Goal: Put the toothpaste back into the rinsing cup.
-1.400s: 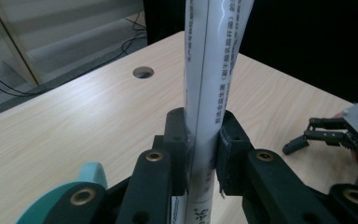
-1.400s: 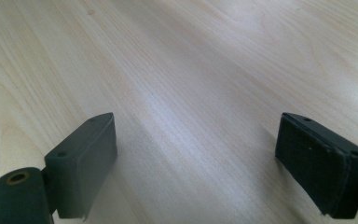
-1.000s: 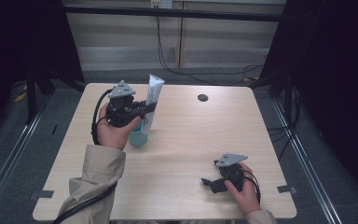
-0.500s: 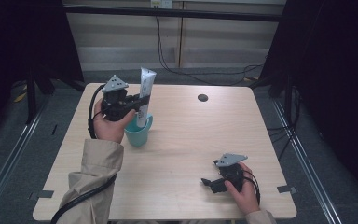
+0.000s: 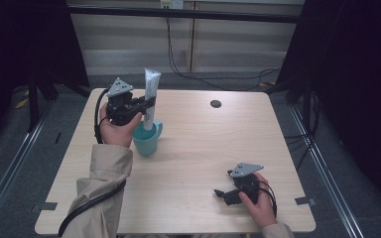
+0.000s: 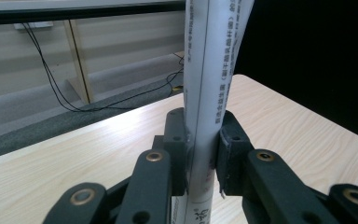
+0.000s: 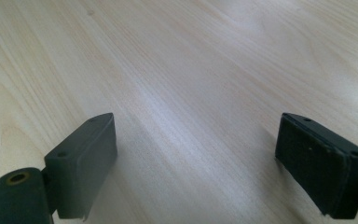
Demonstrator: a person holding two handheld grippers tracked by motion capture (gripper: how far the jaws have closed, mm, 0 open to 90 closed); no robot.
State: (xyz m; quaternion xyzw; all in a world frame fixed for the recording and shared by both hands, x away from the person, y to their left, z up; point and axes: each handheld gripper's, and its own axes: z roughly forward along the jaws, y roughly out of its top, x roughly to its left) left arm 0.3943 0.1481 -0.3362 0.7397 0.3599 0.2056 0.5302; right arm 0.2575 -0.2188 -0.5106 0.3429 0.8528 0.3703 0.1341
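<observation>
A: Near edge first. The right gripper (image 5: 222,194) is held low over the table (image 5: 203,148) at the front right; its jaws are spread wide with bare wood between them, nothing gripped.

B: Anything obscured?

A: The lower end of the white tube (image 5: 151,99) is hidden inside the teal mug (image 5: 147,140); contact with the mug's bottom can't be told. The tube's print is too small to be read.

B: Left side?

A: The left gripper (image 5: 148,105) is clamped on the tube's middle, pads pressed to both sides. The tube is held upright, above the mug, at the table's left rear.
</observation>
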